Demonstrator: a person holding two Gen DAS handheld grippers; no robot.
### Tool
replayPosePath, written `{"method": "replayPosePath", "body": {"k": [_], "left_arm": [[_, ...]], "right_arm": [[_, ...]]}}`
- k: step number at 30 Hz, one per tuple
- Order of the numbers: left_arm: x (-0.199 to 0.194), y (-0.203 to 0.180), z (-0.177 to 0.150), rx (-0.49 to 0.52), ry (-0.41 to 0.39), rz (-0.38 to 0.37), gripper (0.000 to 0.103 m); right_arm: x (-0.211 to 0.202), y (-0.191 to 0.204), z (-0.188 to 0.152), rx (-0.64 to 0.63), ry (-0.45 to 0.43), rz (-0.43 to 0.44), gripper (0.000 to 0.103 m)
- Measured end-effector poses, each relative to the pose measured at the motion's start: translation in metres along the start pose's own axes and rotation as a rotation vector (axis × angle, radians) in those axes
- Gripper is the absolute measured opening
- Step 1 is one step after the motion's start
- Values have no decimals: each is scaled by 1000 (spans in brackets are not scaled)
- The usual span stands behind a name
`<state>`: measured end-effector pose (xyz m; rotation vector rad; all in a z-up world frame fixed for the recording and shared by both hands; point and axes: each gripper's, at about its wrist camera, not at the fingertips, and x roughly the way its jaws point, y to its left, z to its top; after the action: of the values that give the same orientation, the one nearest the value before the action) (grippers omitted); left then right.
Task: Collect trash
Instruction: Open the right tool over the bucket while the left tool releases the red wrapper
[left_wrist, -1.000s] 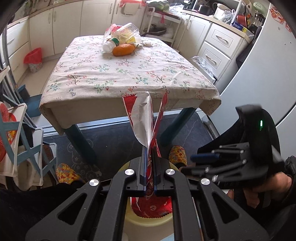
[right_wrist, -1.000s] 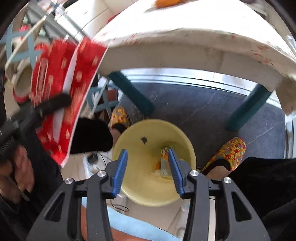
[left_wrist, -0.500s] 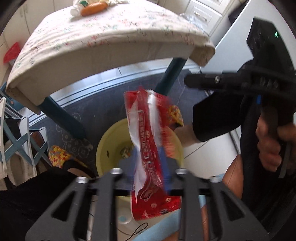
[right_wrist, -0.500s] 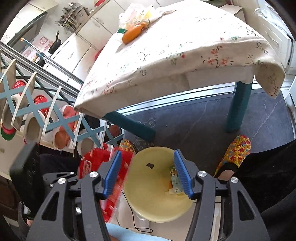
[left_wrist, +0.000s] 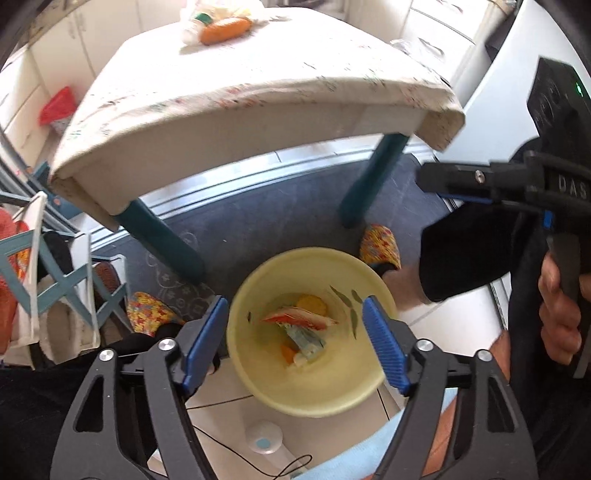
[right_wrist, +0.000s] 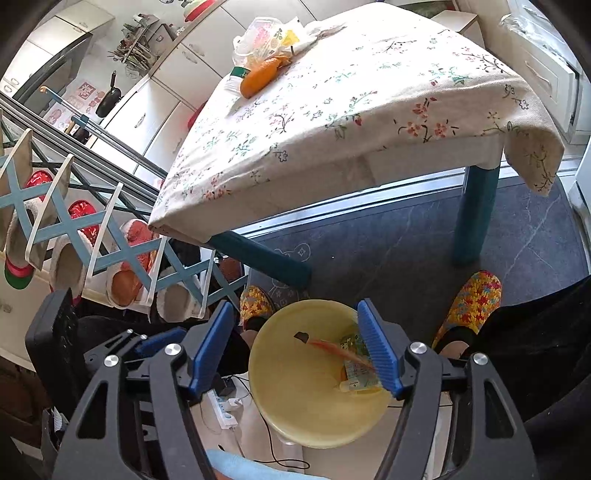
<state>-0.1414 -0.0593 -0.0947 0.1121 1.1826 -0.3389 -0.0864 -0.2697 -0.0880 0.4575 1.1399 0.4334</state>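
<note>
A pale yellow bin (left_wrist: 258, 373) stands on the floor below me; it also shows in the right wrist view (right_wrist: 280, 398). A red wrapper (left_wrist: 299, 318) lies inside it on other trash, and shows in the right wrist view (right_wrist: 340, 350). My left gripper (left_wrist: 295, 345) is open and empty above the bin. My right gripper (right_wrist: 295, 350) is open and empty above the bin too. On the floral-clothed table (right_wrist: 369, 110) an orange piece (right_wrist: 258, 75) and a clear plastic bag (right_wrist: 266, 35) lie at the far end.
Teal table legs (left_wrist: 369, 184) stand just beyond the bin. A blue rack with slippers (right_wrist: 74, 240) stands at the left. My feet in patterned slippers (right_wrist: 469, 306) flank the bin. White cabinets line the back. A cable and small white device (left_wrist: 264, 437) lie near the bin.
My left gripper tipped down over the bin, opened and let go of the red wrapper, which now lies in the bin. My right gripper lifted and stayed open.
</note>
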Motion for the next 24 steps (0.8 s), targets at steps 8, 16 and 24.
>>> {"method": "replayPosePath", "body": {"k": [8, 16, 24], "left_arm": [[-9, 6, 4, -37, -49, 18, 76], [-11, 6, 5, -48, -68, 31, 77], [-11, 6, 6, -54, -74, 46, 80]], "right_arm": [[0, -1, 0, 3, -3, -8, 72], [-1, -2, 0, 8, -6, -14, 76], [0, -2, -1, 13, -4, -22, 79]]}}
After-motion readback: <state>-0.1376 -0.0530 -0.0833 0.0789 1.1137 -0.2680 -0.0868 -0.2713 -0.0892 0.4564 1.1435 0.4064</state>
